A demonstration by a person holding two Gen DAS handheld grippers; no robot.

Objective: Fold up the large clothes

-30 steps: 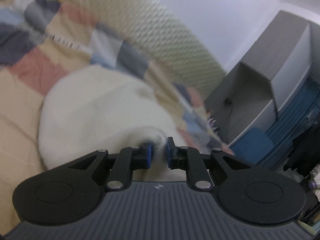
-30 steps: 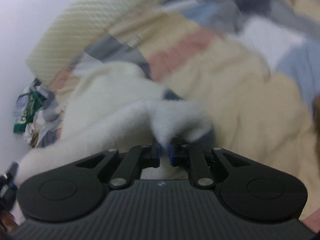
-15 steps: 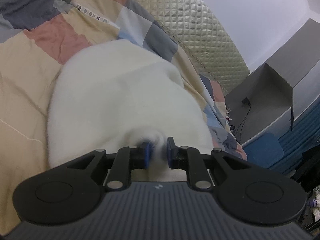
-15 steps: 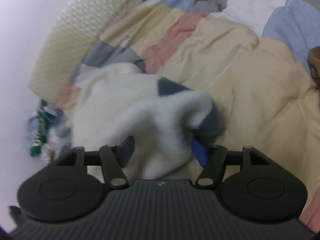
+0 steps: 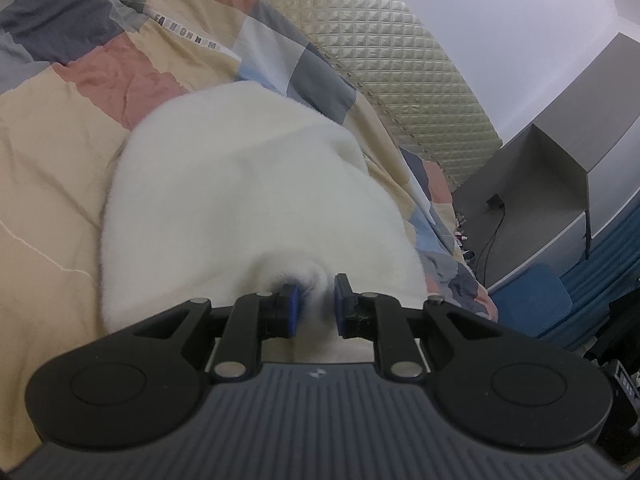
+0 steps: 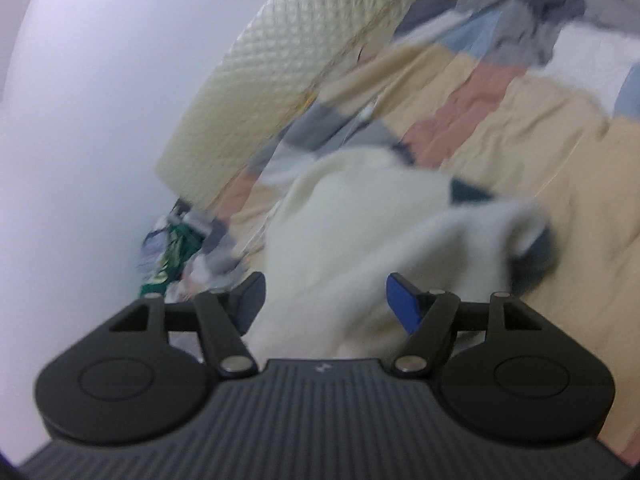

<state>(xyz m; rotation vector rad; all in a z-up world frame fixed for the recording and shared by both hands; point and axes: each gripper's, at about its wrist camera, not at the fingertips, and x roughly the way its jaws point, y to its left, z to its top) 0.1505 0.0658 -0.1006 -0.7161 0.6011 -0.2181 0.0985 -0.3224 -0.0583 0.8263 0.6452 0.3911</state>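
Fleece point(image 5: 248, 208) lies partly folded on the quilt point(image 5: 52, 152); left gripper point(image 5: 314, 308) pinches its edge, right gripper point(image 6: 326, 300) has just opened, letting go; more folds likely remain.

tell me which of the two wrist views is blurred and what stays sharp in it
Right wrist view: motion-blurred, smearing the fluffy white garment and patchwork quilt; only the open right gripper stays fairly crisp. Left wrist view: mostly sharp, fisheye bending the quilted beige headboard.
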